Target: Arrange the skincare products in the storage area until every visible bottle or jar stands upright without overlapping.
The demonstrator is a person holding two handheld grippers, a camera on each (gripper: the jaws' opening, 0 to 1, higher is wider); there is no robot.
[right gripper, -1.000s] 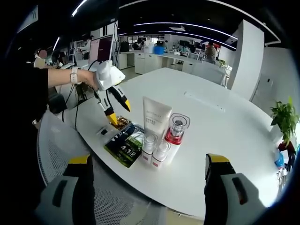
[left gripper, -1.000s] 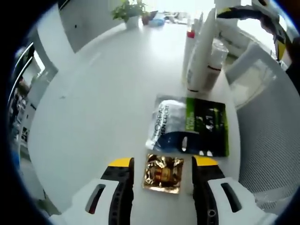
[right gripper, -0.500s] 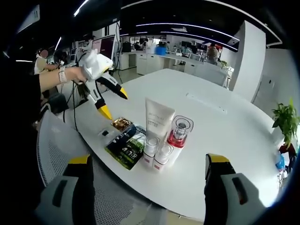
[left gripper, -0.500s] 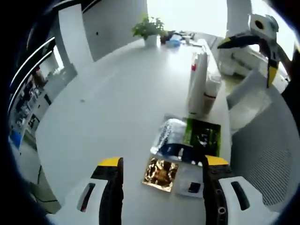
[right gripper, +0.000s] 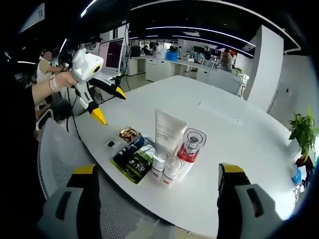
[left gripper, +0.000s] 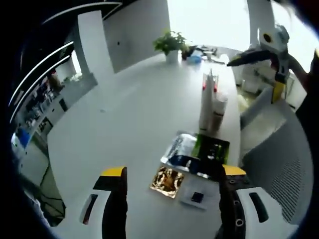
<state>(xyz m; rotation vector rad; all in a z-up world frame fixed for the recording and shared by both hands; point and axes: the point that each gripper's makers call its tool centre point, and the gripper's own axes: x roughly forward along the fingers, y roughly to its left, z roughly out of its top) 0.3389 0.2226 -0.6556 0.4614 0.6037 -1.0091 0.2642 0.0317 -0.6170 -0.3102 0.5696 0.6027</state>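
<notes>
Both claws wide open and empty above the table (right gripper: 234, 149); white tube (right gripper: 166, 130), red-collared bottle (right gripper: 187, 149) and two small bottles (right gripper: 166, 167) stand upright, so approach gently, avoid knocking them

left hand-held gripper (right gripper: 104, 104): white moulded body, black jaws, yellow tips | right hand-held gripper (right gripper: 157, 172): white shells with dark slots, black inner jaw faces, yellow caps | hand (right gripper: 60, 83): pale band at the wrist | sleeve (right gripper: 22, 107): dark, reaching down the forearm
</notes>
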